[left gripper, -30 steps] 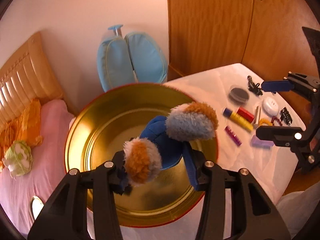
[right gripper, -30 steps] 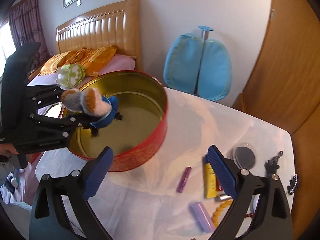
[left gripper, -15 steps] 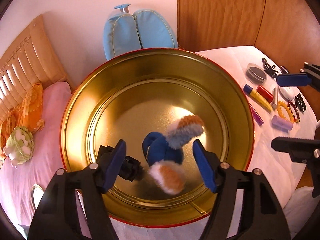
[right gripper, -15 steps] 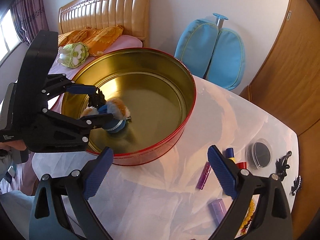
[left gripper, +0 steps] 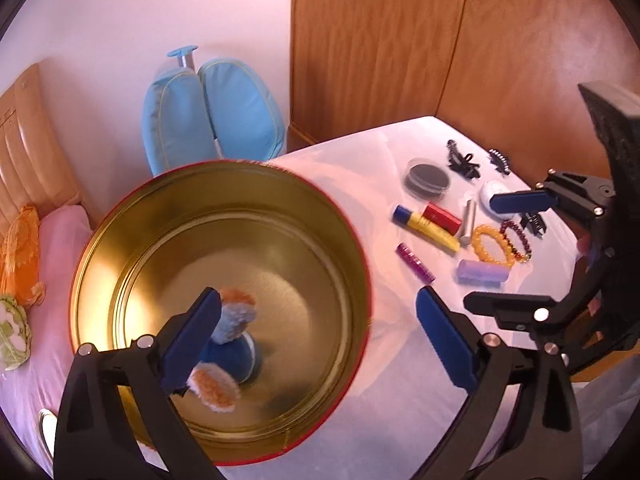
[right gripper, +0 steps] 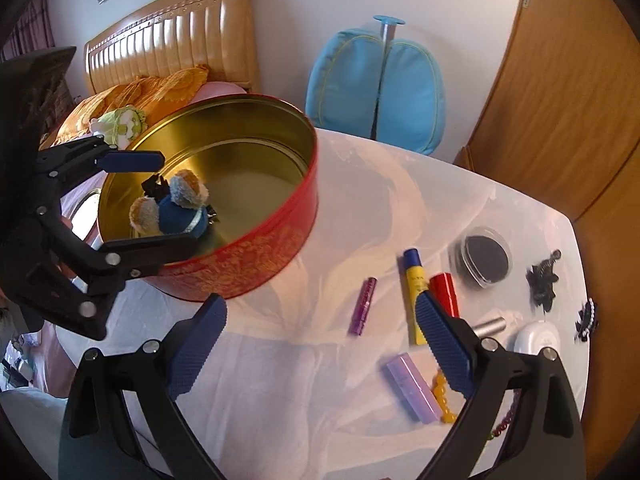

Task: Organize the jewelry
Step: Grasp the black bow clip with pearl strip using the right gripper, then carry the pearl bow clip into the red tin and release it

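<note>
Round red tin with a brushed gold interior (right gripper: 256,264) stands on the white-clothed worktop (right gripper: 280,380). Fuzzy blue hair tie with orange-grey pompoms (right gripper: 176,210) lies loose on the tin's floor beside a small black clip (right gripper: 154,186). A second ago the left gripper (left gripper: 316,334) clamped that tie above the tin; its jaws have just been opening, now wide and empty. Right gripper (right gripper: 320,344) jaws wide, empty, right of the tin.

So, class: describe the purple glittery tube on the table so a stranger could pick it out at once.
Start at the big red and gold tin on the white-covered table. The first loose thing to its right is the purple glittery tube, lying alone. Unlike the stubby lilac tube nearby, it is slim, darker and sparkly.
</note>
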`<state>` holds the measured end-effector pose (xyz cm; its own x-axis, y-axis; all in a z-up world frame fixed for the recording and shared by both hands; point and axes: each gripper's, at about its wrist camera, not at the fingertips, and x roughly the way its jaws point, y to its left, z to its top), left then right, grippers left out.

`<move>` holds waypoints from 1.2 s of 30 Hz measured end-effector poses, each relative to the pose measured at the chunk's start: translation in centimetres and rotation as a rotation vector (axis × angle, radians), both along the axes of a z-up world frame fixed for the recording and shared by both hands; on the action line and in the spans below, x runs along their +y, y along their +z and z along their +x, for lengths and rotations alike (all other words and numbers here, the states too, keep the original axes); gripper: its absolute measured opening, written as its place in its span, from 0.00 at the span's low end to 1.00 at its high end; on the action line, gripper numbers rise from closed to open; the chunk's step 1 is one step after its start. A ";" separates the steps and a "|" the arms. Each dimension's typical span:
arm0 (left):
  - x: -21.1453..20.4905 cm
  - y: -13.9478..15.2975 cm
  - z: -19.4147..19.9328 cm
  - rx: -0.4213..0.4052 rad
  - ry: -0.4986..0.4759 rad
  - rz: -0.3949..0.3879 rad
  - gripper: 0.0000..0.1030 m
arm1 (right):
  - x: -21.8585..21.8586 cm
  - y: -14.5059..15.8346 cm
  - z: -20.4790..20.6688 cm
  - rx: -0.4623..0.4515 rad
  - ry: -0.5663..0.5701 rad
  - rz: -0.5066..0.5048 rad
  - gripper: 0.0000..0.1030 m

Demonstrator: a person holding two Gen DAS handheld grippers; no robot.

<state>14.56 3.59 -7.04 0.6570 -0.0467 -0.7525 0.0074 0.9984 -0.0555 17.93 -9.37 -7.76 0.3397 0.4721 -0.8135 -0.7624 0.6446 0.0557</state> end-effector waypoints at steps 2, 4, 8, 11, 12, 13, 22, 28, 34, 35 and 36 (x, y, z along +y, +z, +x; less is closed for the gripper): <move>-1.5 0.6 0.7 -0.015 -0.030 -0.007 0.93 | -2.1 -0.6 0.5 0.014 -0.049 -0.003 0.93; -3.5 1.0 1.7 -0.011 -0.066 0.023 0.93 | -4.4 -1.3 1.2 0.035 -0.109 -0.009 0.93; -7.8 1.2 3.7 -0.009 -0.178 0.078 0.93 | -9.0 -2.3 2.8 0.080 -0.236 -0.009 0.93; -11.0 0.7 5.3 0.003 -0.245 0.087 0.93 | -12.1 -2.8 3.7 0.079 -0.313 -0.018 0.93; -12.1 0.4 5.9 0.011 -0.262 0.091 0.93 | -13.1 -3.0 4.1 0.075 -0.340 -0.026 0.93; -13.1 0.0 6.5 0.018 -0.275 0.095 0.93 | -14.2 -3.2 4.5 0.073 -0.365 -0.033 0.93; -20.3 -4.1 12.4 0.083 -0.315 0.022 0.93 | -23.8 -6.9 9.5 0.113 -0.568 -0.091 0.93; -23.4 -6.9 14.9 0.121 -0.319 0.046 0.93 | -25.4 -9.8 12.0 0.147 -0.544 -0.076 0.93; -23.6 -7.7 14.5 0.151 -0.303 0.056 0.93 | -24.6 -11.7 12.8 0.183 -0.493 -0.097 0.47; -23.4 -7.6 14.3 0.152 -0.296 0.044 0.93 | -24.5 -11.6 12.8 0.183 -0.482 -0.098 0.36; -23.1 -7.4 14.2 0.152 -0.289 0.029 0.93 | -24.4 -11.4 12.7 0.183 -0.475 -0.101 0.34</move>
<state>28.77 -19.51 -14.46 0.4994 -0.1922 -0.8448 0.2844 0.9574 -0.0497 30.65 -33.81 -19.12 0.3456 0.2164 -0.9131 -0.3680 0.9264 0.0803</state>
